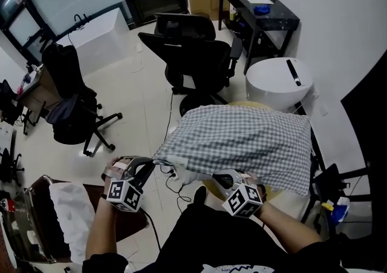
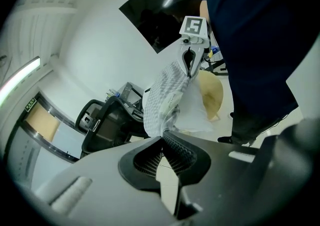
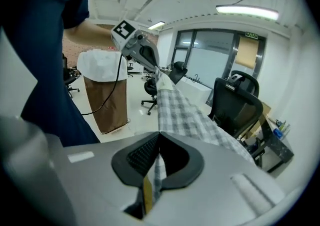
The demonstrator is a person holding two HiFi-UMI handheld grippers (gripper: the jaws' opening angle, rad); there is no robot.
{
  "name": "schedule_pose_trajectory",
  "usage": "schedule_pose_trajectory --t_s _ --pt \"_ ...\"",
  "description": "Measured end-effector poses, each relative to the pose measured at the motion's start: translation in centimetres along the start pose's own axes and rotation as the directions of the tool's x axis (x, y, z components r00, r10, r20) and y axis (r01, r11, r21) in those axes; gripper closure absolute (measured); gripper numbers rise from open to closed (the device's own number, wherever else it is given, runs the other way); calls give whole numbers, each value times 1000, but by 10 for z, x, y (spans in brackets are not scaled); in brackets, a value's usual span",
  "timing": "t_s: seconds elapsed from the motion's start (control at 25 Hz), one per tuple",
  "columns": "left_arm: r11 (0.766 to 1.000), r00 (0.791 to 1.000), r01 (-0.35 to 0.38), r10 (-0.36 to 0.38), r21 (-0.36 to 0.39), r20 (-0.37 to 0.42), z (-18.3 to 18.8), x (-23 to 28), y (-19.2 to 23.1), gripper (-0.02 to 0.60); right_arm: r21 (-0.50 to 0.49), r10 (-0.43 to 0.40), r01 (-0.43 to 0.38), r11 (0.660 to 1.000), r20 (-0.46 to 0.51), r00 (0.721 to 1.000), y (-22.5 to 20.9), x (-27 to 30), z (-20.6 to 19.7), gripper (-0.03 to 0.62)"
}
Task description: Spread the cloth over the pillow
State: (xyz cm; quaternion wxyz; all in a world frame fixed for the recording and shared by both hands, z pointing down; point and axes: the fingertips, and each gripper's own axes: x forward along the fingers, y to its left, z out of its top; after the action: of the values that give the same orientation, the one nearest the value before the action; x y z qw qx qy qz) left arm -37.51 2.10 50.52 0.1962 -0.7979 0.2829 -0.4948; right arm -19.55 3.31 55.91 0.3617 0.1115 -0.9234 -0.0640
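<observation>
Nearest the head camera: the person's two forearms, each ending in a gripper with a marker cube.

Left gripper: jaws together, clamped on a corner of the cloth. In its own view the checked fabric runs out from between the closed pads towards 12 o'clock.

Right gripper: jaws together, clamped on the near edge of the same cloth. In its own view a fold of the check runs down through the closed pads, and the rest stretches away towards 1 o'clock.

Cloth: grey-and-white check, held taut along its near edge between the two grippers. It lies spread across the pillow, covering most of it. The pillow is white and shows only under the cloth's near-left corner, at about 7 o'clock of the cloth in the head view.

Support: a round tan surface under the pillow. Only slivers of it show past the cloth.

Surroundings in the head view:
- Black office chair at 12 o'clock of the cloth, well apart.
- White round table at 1 o'clock, near the cloth's far edge.
- Black desk beyond that table.
- Brown bin with a white liner at 8 o'clock, beside the left forearm.
</observation>
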Motion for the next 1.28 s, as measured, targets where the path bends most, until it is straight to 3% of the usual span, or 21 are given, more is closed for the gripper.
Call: schedule_pose_trajectory --t_s 0.12,0.24,0.56,0.8,1.0,1.16,1.28 --pt "999 999 40 -40 30 -14 -6 0 -11 580 49 112 -114 992 26 993 17 -10 3 585" --pt "992 992 126 -125 31 -37 -15 3 -37 580 59 198 -198 978 7 980 28 -9 -5 586" --pt "926 926 368 -355 90 -132 -57 35 -126 581 -34 343 -351 936 -150 927 68 23 -47 585" --pt "880 886 453 -426 145 -183 -85 80 -169 581 -67 320 -344 936 -241 916 68 56 -86 585" --pt "838 843 530 -504 130 -188 -98 111 -194 575 -65 279 -310 949 -290 916 62 75 -108 585" --pt "809 812 578 -556 107 -181 -102 123 -200 517 -40 244 -266 963 -290 925 53 83 -112 585" --pt "809 808 583 -566 77 -163 -106 128 -193 467 -1 256 -266 964 -271 928 53 83 -105 575"
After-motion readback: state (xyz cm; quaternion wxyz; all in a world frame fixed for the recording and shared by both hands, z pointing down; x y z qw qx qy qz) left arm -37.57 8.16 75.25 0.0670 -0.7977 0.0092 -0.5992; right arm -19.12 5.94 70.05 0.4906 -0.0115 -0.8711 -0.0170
